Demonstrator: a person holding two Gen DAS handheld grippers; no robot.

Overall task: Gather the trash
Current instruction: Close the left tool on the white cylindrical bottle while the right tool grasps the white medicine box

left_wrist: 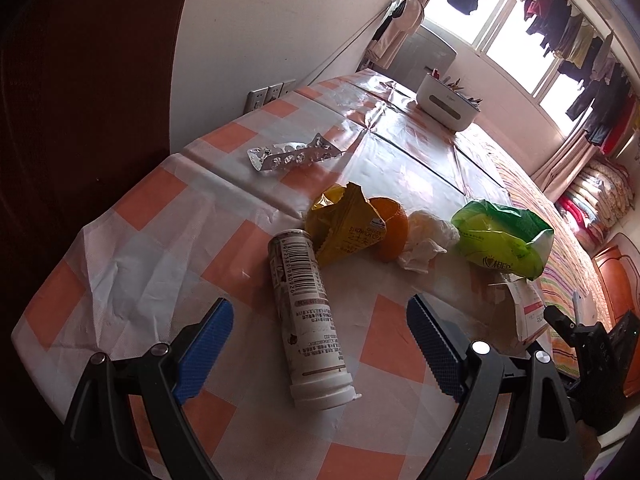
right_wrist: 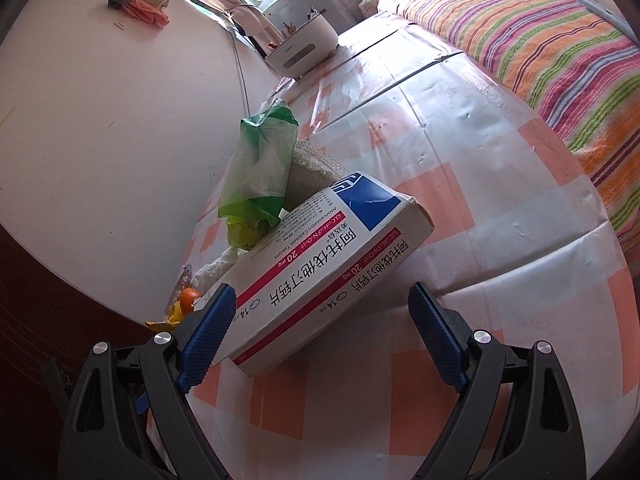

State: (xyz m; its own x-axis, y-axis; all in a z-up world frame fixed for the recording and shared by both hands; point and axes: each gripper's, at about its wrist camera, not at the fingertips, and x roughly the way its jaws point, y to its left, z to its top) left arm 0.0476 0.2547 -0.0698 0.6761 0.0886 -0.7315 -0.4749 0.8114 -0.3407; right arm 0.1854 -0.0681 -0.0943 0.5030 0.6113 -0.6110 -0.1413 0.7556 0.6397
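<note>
In the left wrist view my left gripper [left_wrist: 320,322] is open, its blue pads on either side of a white tablet tube [left_wrist: 310,320] lying on the checked tablecloth [left_wrist: 132,240]. Beyond it lie a yellow wrapper [left_wrist: 344,224], an orange peel [left_wrist: 394,232], a crumpled tissue [left_wrist: 428,240], a green plastic pack [left_wrist: 504,236] and a silver blister strip [left_wrist: 292,154]. In the right wrist view my right gripper [right_wrist: 322,312] is open around a white medicine box [right_wrist: 320,268], which also shows in the left wrist view [left_wrist: 524,312]. The green pack [right_wrist: 260,168] lies behind it.
A white desk organiser [left_wrist: 446,106] stands at the table's far end, also in the right wrist view [right_wrist: 304,50]. A striped bed cover [right_wrist: 540,48] runs along the table's right side. A wall [right_wrist: 100,120] borders the left, with sockets [left_wrist: 272,94].
</note>
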